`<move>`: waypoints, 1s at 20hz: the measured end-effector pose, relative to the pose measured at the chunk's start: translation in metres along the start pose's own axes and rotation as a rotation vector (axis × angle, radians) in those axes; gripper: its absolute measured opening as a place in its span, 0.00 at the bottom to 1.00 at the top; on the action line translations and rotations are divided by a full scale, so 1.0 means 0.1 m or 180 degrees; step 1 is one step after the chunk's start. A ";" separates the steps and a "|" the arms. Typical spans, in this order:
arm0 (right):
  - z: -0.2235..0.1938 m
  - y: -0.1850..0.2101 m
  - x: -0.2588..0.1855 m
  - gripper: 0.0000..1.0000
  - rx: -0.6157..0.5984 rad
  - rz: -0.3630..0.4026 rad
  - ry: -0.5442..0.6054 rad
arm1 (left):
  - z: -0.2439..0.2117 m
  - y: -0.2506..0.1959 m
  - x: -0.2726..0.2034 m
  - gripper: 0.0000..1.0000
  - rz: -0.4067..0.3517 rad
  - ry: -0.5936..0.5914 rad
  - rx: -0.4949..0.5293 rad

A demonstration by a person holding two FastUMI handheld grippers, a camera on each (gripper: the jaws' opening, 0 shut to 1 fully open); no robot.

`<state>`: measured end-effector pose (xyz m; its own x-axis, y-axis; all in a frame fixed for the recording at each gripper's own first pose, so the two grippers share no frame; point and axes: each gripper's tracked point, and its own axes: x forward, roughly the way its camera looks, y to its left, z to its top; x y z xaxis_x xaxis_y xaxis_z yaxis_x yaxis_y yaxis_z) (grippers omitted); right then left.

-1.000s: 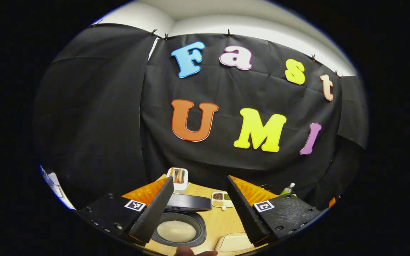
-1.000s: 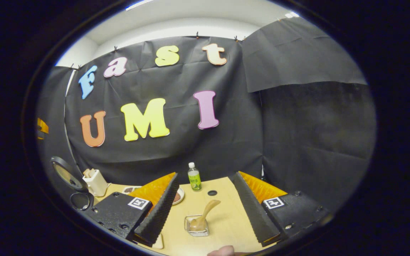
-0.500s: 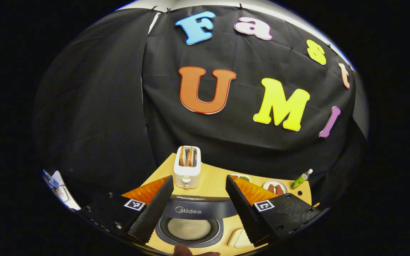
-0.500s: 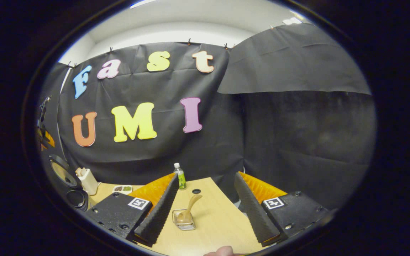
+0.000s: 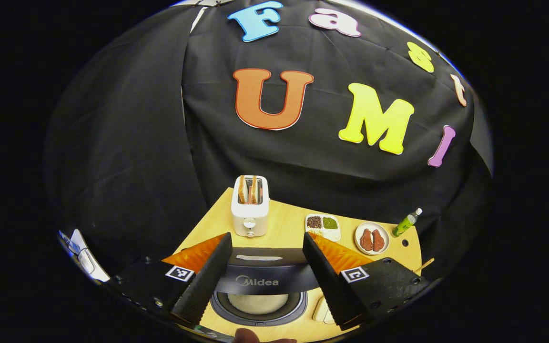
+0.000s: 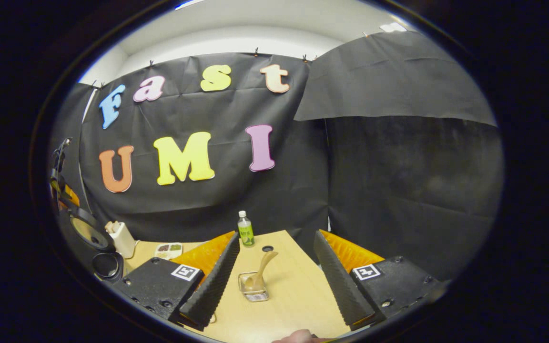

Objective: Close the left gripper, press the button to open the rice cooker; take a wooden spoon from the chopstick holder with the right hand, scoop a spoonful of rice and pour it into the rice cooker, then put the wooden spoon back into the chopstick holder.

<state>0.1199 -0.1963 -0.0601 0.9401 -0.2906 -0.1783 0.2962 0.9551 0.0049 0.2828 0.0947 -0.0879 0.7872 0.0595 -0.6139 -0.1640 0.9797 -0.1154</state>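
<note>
Rice cooker (image 5: 260,286) lies open below the spread left gripper (image 5: 265,278).

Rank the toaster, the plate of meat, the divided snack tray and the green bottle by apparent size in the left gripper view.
1. toaster
2. plate of meat and divided snack tray: look alike, not ranked apart
3. green bottle, though it stands farthest off

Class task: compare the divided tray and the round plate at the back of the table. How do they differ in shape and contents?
The divided tray is rectangular with compartments; the round plate is circular and undivided. The tray holds dark and green grains in separate sections; the plate holds two reddish-brown pieces side by side. Both are white and lie flat on the table.
</note>
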 end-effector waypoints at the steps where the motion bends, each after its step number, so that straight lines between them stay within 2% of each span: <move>1: -0.01 0.06 0.00 0.99 -0.0006 0.0039 0.0008 | -0.08 0.00 -0.04 0.97 -0.0027 0.0041 -0.0043; 6: -0.05 0.38 -0.02 0.99 -0.0053 0.0263 0.0075 | -0.66 -0.02 -0.28 0.97 -0.0139 0.0292 -0.0034; 10: -0.08 0.61 -0.04 0.99 -0.0142 0.0419 0.0109 | -1.06 -0.01 -0.36 0.97 -0.0139 0.0423 0.0134; 16: -0.11 0.74 -0.08 0.99 -0.0168 0.0488 0.0147 | -1.37 0.00 -0.37 0.97 -0.0062 0.0364 0.0102; 20: -0.13 0.76 -0.08 0.99 -0.0173 0.0500 0.0188 | -1.70 0.02 -0.33 0.96 -0.0080 0.0563 0.0018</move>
<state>0.1327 -0.1201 -0.0716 0.9621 -0.1353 -0.2369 0.1354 0.9907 -0.0157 0.1551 0.0619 -0.2003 0.6740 0.0009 -0.7387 -0.1420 0.9815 -0.1284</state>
